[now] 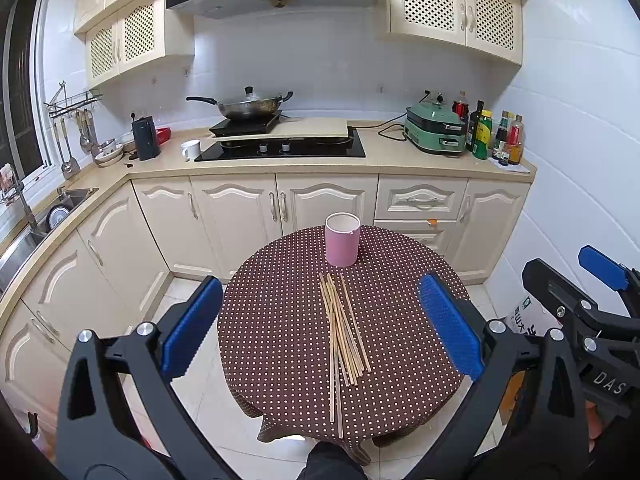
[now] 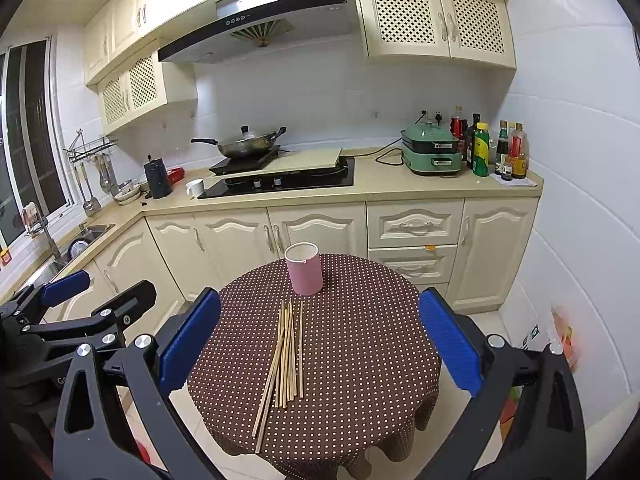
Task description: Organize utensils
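Several wooden chopsticks [image 1: 343, 332] lie in a loose pile on a round table with a brown dotted cloth [image 1: 400, 320]. A pink cylindrical holder [image 1: 342, 240] stands upright and empty at the table's far edge. My left gripper [image 1: 320, 332] is open, held above and short of the table, its blue fingers either side of the pile. My right gripper [image 2: 316, 344] is open too, also above the near edge, with the chopsticks [image 2: 286, 356] and the holder [image 2: 304, 269] ahead on the cloth [image 2: 360, 360]. Each gripper shows at the edge of the other's view.
Cream kitchen cabinets [image 1: 280, 204] and a counter with a hob [image 1: 280, 148], wok [image 1: 250, 106], green cooker [image 1: 434, 128] and bottles [image 1: 488, 136] stand behind the table. A sink [image 1: 52, 212] is at left. White tiled floor surrounds the table.
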A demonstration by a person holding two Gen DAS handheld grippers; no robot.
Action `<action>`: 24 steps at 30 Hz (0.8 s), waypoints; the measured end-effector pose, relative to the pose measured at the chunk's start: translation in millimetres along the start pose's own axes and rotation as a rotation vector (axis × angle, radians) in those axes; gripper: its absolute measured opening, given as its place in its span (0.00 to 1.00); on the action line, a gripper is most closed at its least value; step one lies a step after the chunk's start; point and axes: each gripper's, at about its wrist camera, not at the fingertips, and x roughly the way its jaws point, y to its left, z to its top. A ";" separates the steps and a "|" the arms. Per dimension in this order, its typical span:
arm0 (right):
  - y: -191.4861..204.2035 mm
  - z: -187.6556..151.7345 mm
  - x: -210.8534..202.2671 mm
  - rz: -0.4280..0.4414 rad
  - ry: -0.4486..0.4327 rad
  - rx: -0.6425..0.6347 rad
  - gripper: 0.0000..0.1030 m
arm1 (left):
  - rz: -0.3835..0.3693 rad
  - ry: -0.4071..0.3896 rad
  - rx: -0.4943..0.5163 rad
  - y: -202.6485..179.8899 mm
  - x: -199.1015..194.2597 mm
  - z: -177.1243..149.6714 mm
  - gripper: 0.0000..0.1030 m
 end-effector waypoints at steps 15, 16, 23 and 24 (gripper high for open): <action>0.6 3.7 3.7 -0.005 0.012 0.003 0.92 | 0.004 -0.003 0.005 -6.3 6.2 -0.9 0.94; 0.9 3.4 3.7 -0.004 0.014 0.005 0.92 | 0.006 -0.003 0.005 -6.4 5.8 -0.8 0.94; 0.4 3.8 3.8 0.001 0.021 0.004 0.92 | 0.005 0.004 -0.001 -4.1 7.0 0.6 0.94; -0.2 4.7 4.1 0.001 0.022 0.005 0.92 | 0.005 0.003 0.000 -3.8 7.1 0.7 0.94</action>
